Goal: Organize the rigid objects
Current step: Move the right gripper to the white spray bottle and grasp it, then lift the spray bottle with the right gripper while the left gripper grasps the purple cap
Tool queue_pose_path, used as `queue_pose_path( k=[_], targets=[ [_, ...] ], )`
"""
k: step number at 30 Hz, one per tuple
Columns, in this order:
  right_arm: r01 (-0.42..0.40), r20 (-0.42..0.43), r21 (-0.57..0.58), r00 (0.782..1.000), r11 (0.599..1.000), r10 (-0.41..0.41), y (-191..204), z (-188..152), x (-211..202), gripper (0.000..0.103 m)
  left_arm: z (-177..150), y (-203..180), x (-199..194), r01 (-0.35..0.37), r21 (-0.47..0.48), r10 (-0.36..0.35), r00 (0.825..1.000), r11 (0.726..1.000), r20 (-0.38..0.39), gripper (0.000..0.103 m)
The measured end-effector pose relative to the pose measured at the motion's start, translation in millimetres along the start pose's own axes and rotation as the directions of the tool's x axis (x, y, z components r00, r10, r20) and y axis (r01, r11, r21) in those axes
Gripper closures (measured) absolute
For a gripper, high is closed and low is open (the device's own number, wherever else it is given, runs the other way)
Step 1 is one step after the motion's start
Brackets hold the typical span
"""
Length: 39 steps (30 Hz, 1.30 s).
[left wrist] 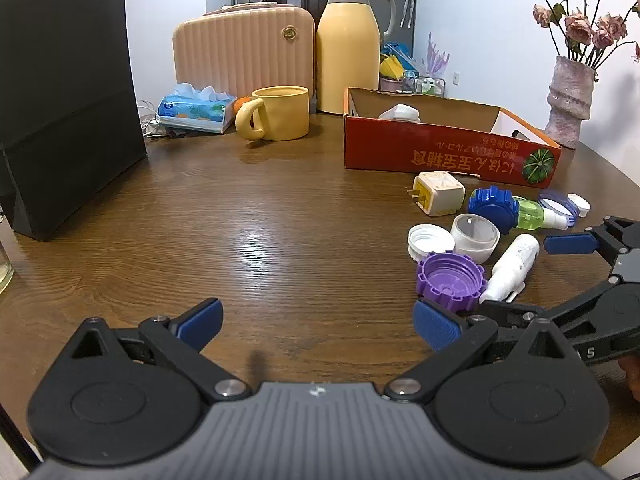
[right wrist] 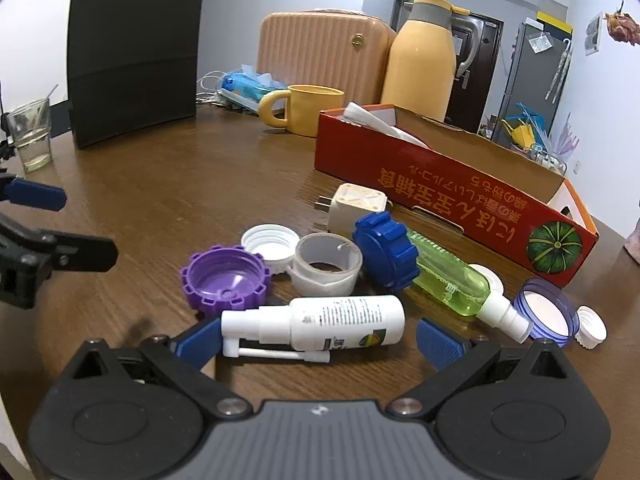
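Note:
A white spray bottle [right wrist: 332, 326] lies on the table between the open fingers of my right gripper [right wrist: 318, 342]; the pads stand either side of it, not closed. Behind it lie a purple cap [right wrist: 226, 280], a white cap [right wrist: 270, 242], a white ring [right wrist: 326, 264], a blue cap [right wrist: 386, 250], a green spray bottle [right wrist: 452, 276], a plug adapter [right wrist: 356, 208], a blue-rimmed lid [right wrist: 546, 310] and a small white cap [right wrist: 592, 328]. The red cardboard box [right wrist: 452, 196] stands behind them. My left gripper [left wrist: 318, 322] is open and empty over bare table, left of the pile [left wrist: 450, 278].
A black paper bag [left wrist: 68, 100] stands at the left. A yellow mug [left wrist: 280, 114], tissue pack [left wrist: 196, 110], pink case [left wrist: 244, 52] and yellow thermos [left wrist: 348, 44] stand at the back. A vase of flowers [left wrist: 568, 104] is at the far right. A glass of water [right wrist: 32, 136] is at the left edge.

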State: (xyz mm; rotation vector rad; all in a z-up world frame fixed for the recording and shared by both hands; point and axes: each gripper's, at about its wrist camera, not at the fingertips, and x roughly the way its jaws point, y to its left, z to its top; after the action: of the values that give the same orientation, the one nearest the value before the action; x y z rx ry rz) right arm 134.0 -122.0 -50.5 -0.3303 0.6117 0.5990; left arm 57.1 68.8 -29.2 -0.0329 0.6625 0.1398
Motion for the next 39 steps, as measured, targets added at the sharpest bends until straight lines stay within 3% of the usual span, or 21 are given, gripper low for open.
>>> queue_pose_path(
  k=[11, 13, 18, 29, 39],
  targets=[
    [0.004, -0.025, 0.035, 1.000, 0.999, -0.003, -12.0, 9.0, 19.7, 0.000, 1.8, -0.9, 6.8, 0.004, -0.004, -0.004, 1.000, 1.000, -0.005, 0.000],
    [-0.001, -0.024, 0.045, 1.000, 0.999, 0.003, -13.1, 8.9, 20.6, 0.005, 1.8, -0.8, 7.1, 0.004, -0.004, -0.004, 1.000, 1.000, -0.005, 0.000],
    [0.003, -0.018, 0.075, 1.000, 0.997, -0.001, -15.8, 8.1, 20.7, 0.005, 3.9, -0.1, 10.2, 0.003, -0.007, -0.003, 1.000, 1.000, -0.007, 0.000],
    [0.038, 0.047, 0.086, 0.998, 0.996, -0.042, -17.2, -1.2, -3.3, 0.005, 12.9, -18.3, 14.4, 0.024, 0.014, -0.024, 1.000, 1.000, 0.003, 0.000],
    [0.102, 0.084, 0.189, 0.989, 0.977, -0.120, -54.2, -14.5, -25.8, 0.005, 19.2, -49.2, 26.7, 0.060, 0.047, -0.059, 0.998, 0.997, -0.014, 0.000]
  ],
)
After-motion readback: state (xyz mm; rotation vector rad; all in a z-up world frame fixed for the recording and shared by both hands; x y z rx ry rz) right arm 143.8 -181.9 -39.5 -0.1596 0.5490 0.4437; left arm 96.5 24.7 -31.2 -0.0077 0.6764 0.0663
